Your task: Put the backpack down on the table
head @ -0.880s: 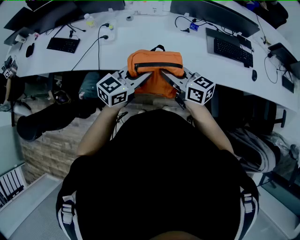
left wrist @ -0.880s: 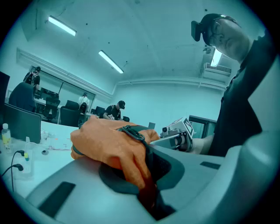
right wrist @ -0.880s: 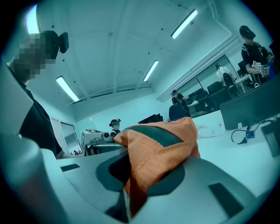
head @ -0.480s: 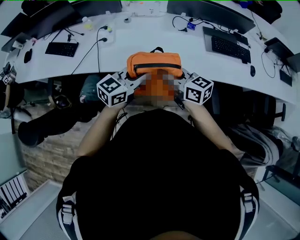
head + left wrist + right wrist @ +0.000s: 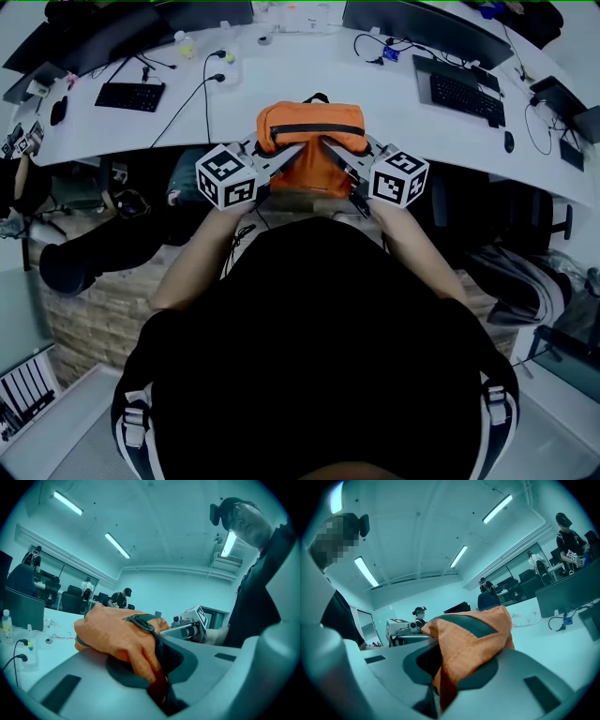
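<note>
Change since earlier frame: almost none; the backpack and both claws keep their place at the table's near edge.
Backpack [image 5: 312, 131]: orange with dark zip and top loop, at 12 o'clock from the person's body. Its upper pouch lies over the near edge of the table [image 5: 281, 75] and its lower part hangs in front of that edge. Whether it rests its weight on the table cannot be told.
Left claw [image 5: 296, 150]: at the backpack's 7 o'clock, jaws pinched narrow on a fold of orange fabric [image 5: 140, 653].
Right claw [image 5: 326, 148]: at the backpack's 5 o'clock, jaws nearly together, clamped on a fold of the same fabric [image 5: 459, 663].
Black keyboard [image 5: 130, 95]: on the table, at the backpack's 10 o'clock, well apart.
Second keyboard [image 5: 466, 95]: on the table, at the backpack's 2 o'clock, well apart.
Mouse [image 5: 507, 142]: at 3 o'clock, near the table's edge.
</note>
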